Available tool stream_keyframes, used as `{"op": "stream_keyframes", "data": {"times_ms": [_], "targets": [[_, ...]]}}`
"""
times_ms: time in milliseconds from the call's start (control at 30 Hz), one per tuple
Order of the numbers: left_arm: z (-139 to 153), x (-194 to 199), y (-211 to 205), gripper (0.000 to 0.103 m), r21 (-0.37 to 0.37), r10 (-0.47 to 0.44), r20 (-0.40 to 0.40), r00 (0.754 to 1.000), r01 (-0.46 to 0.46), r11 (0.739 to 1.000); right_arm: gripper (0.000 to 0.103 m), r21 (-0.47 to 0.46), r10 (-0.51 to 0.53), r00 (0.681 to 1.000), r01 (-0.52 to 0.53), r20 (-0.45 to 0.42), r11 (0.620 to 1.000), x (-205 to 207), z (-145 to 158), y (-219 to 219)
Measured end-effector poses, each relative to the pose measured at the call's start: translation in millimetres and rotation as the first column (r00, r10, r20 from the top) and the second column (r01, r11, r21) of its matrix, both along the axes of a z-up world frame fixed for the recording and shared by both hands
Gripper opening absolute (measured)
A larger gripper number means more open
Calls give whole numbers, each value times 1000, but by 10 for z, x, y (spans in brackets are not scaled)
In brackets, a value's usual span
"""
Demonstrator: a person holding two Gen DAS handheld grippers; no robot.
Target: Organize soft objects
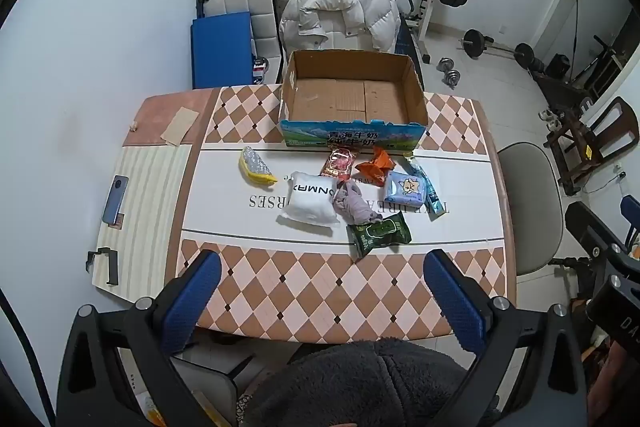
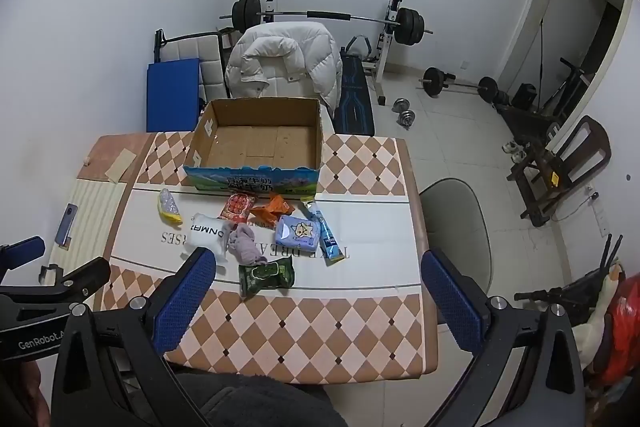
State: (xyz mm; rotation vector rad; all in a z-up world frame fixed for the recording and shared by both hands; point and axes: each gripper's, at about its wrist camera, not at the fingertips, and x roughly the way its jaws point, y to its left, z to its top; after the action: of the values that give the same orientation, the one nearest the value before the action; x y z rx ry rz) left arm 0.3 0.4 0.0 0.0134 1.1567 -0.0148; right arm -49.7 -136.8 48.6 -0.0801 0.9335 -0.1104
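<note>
In the left wrist view, the left claw [image 1: 322,277] hangs wide open and empty above the near edge of the checkered surface [image 1: 320,291]; at its 12 o'clock an open cardboard box [image 1: 352,95] stands at the far side, and between them lie a white pouch [image 1: 312,201], a grey cloth [image 1: 356,207] touching it, a green packet [image 1: 378,233] and a blue tissue pack [image 1: 404,189]. In the right wrist view, the right claw [image 2: 318,285] is likewise spread and holds nothing, the green packet [image 2: 266,277] at its 11 o'clock, the box [image 2: 260,143] further off toward 12.

Both wrist views look down, from well back, at the table [image 1: 460,115].
</note>
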Motion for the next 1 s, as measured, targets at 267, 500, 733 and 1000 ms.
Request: {"op": "stream_keyframes", "data": {"times_ms": [267,500,733,1000], "targets": [[64,26,20,103,2,3,9,1000,-3,1000,103,7,0,1000,0,-4,1000,5,18,22],[52,19,30,103,-5,-1,19,1000,1,1000,103,5,3,1000,-3,-6,1000,0,20,56],[79,26,104,103,-13,-2,29,1000,2,1000,103,0,2,1000,-2,-6,1000,-20,2,92],[104,38,98,103,-14,-2,45,999,3,1000,103,1,1,1000,-1,-6,1000,-13,1,84]]}}
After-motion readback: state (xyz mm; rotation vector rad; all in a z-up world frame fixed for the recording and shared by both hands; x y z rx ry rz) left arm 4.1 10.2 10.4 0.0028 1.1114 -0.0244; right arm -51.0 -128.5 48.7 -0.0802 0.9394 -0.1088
